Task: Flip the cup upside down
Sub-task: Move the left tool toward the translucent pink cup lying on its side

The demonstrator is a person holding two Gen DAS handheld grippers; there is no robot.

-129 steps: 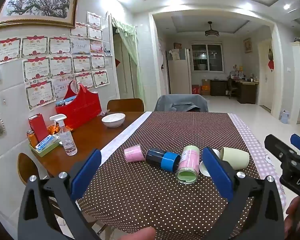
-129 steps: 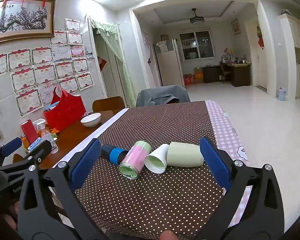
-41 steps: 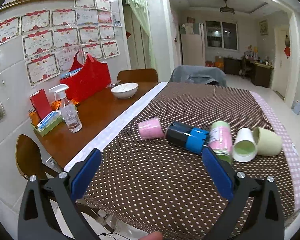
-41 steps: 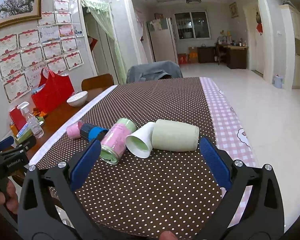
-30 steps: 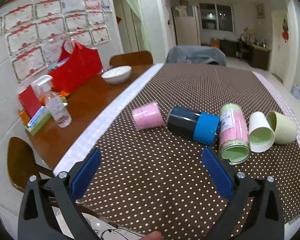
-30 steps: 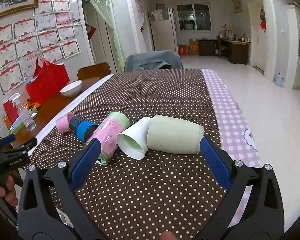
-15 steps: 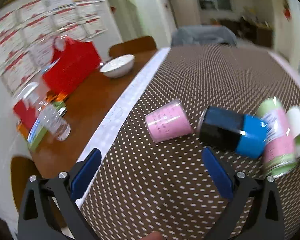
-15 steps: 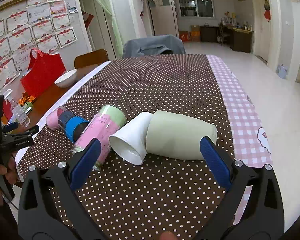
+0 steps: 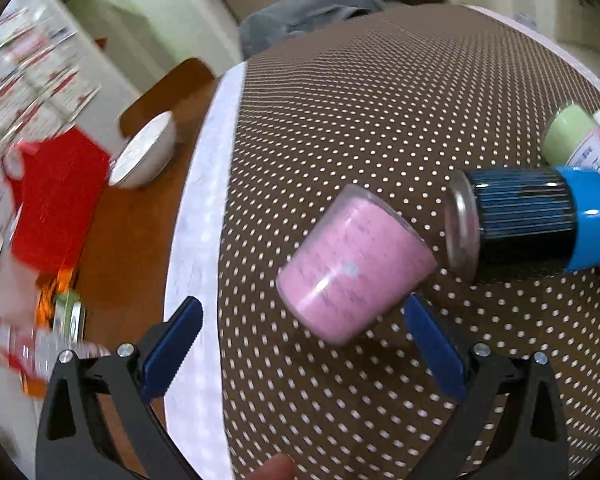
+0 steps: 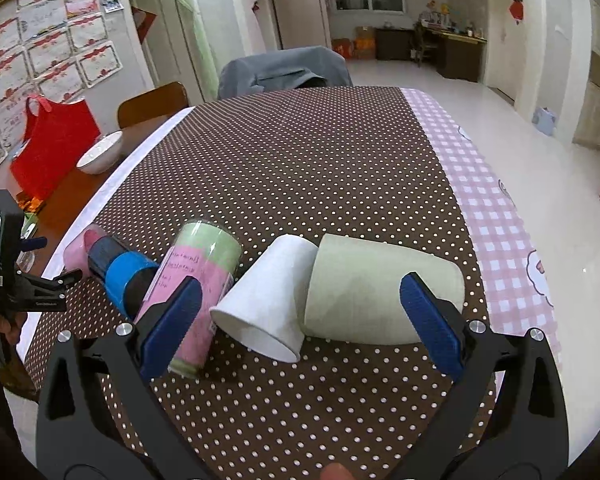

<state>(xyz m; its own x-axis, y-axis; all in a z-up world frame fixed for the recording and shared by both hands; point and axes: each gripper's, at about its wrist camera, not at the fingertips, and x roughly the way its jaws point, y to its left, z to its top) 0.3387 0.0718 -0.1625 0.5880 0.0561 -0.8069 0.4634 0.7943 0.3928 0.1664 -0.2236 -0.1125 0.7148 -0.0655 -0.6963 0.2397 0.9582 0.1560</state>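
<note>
Left wrist view puts you much closer to the pink cup than half a second ago: it now fills the middle of the frame, lying on its side on the dotted brown tablecloth, its closed base turned toward you and tilted left. Your left gripper is spread wide, its blue pads on either side of the cup's near end, the right pad just beside the cup and the left one well apart from it; neither clearly touches. Just right of the cup lies the dark cup with the blue band, also on its side, and behind that the pink-and-green cup at the frame edge. Off to the left, on the bare wood, the white bowl and the red bag are smeared with blur (the camera is moving fast).

From the right wrist view, your right gripper has closed in on the row of cups since the earlier frame and now hangs open in front of it. Its right pad overlaps the pale green cup, its left pad the pink-and-green cup; the white paper cup lies between them, mouth toward you. Whether either pad touches anything, you cannot tell. At the far left your left gripper sits by the pink cup, which is mostly hidden behind the blue-banded one.
</note>
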